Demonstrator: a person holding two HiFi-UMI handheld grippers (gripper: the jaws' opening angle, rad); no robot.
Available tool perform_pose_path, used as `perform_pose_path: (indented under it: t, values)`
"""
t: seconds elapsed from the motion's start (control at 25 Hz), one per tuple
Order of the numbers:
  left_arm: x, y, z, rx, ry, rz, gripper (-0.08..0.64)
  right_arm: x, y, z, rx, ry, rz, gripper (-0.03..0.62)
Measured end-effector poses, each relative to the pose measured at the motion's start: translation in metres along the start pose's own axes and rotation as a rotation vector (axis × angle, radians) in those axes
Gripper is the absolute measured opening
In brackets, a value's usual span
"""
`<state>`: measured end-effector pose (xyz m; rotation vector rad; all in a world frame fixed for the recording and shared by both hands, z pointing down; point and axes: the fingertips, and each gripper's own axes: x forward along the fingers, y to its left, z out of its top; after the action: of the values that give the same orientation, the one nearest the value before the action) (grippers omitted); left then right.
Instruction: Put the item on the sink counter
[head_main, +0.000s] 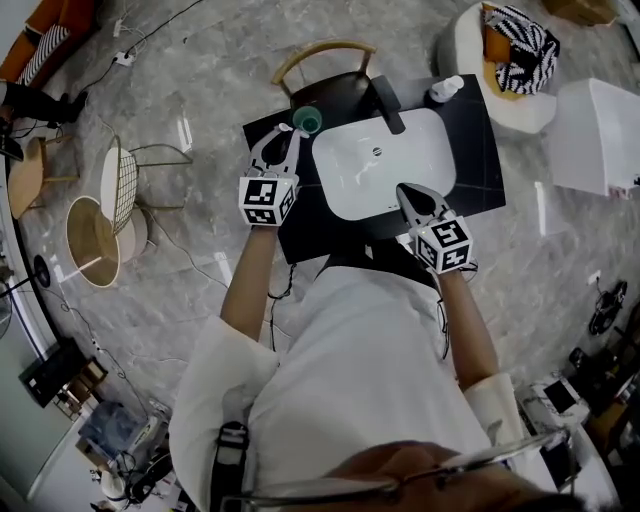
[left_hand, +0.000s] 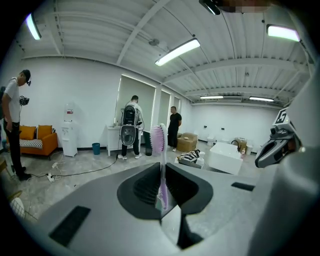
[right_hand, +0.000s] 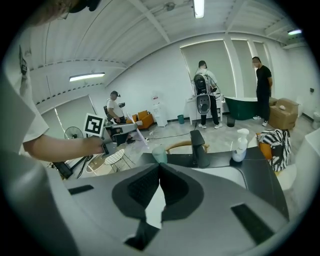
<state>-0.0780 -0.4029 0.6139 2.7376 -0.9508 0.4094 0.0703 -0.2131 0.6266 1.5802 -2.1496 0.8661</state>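
Note:
A toothbrush with pink-purple bristles stands upright between the jaws of my left gripper, which is shut on its handle. In the head view that left gripper hovers over the black sink counter at its left end, just beside a green cup. My right gripper sits over the front right rim of the white basin. Its jaws meet with nothing between them in the right gripper view, which also shows the cup and the toothbrush.
A black faucet stands behind the basin, with a white pump bottle at the counter's back right. A wooden chair is behind the counter. A wire stool and a round table stand to the left. People stand in the room beyond.

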Motion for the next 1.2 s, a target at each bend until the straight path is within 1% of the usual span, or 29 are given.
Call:
perform_pose_path:
  t: [0.08, 0.28, 0.44, 0.6, 0.88, 1.0, 1.2]
  values:
    - [0.012, 0.003, -0.007, 0.0, 0.009, 0.008, 0.034, 0.004, -0.003, -0.003, 0.01, 0.003, -0.002, 0.006]
    - [0.039, 0.013, -0.033, -0.01, 0.045, 0.015, 0.034, 0.013, -0.012, -0.014, 0.09, -0.004, -0.025, 0.005]
    - [0.057, 0.022, -0.058, -0.042, 0.08, 0.037, 0.034, 0.018, -0.015, -0.019, 0.106, 0.004, -0.029, 0.006]
    - [0.07, 0.028, -0.076, -0.078, 0.106, 0.06, 0.034, 0.02, -0.02, -0.022, 0.136, 0.001, -0.044, 0.006]
    - [0.081, 0.035, -0.103, -0.116, 0.152, 0.115, 0.034, 0.021, -0.024, -0.03, 0.151, 0.018, -0.054, 0.006]
    - [0.084, 0.037, -0.112, -0.126, 0.169, 0.129, 0.034, 0.022, -0.024, -0.029, 0.143, 0.019, -0.051, 0.005]
    - [0.082, 0.043, -0.12, -0.17, 0.177, 0.144, 0.035, 0.023, -0.027, -0.029, 0.145, 0.021, -0.055, 0.006]
